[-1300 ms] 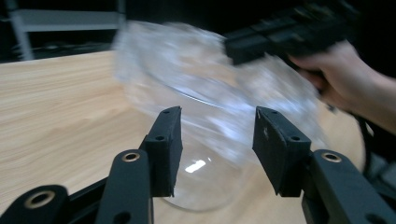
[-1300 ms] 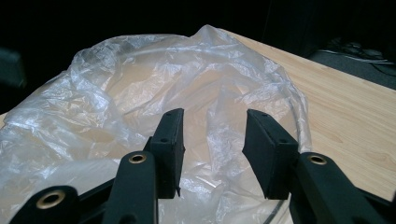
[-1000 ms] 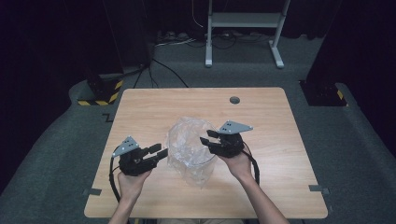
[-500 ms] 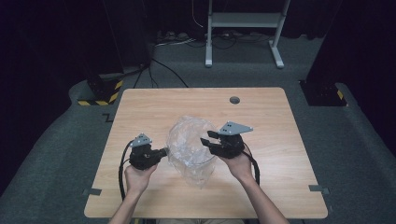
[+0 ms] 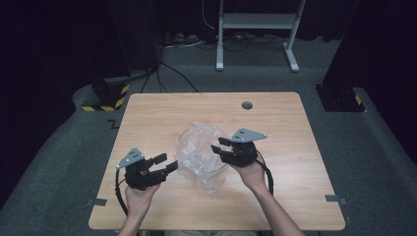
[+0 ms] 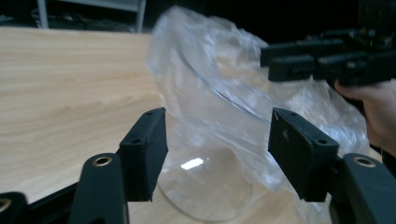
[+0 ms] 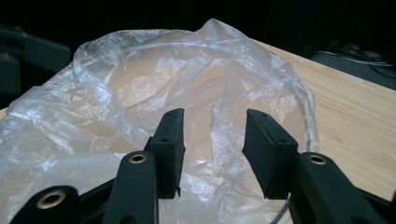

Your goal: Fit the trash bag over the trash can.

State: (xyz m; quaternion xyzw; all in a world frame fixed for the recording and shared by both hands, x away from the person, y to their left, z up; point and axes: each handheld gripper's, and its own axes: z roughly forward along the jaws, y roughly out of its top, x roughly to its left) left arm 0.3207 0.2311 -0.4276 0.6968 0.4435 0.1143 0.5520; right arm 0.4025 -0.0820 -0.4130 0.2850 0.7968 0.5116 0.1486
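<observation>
Centre of the pale wooden table sits a clear glass bowl, swathed in a crumpled, see-through plastic bag, and everything here is placed off that bowl. The bag drapes over the rim and spills onto the wood on the person's side of the bowl. In the left gripper view the bowl looks tilted, its round base low and its rim sweeping up beneath the film.

The left gripper sits just beside the bowl on its left flank, low over the wood, jaws spread wide and pointed at the glass. From its own camera the two black jaws frame the bowl's lower wall, one on either side of it, with nothing pinched between them; whether they touch the plastic I cannot tell.

Over on the bowl's right side, the right gripper is up at the rim, the grey three-cornered plate on top. Its jaws stand apart too, and in the right gripper view they reach over the edge, with the wrinkled film bunched in the gap and just beyond it. No clamp there that I can make out: the film lies between the jaws, loose.

Both hands are behind their tools on the near side of the bowl, the left hand and the right hand.
</observation>
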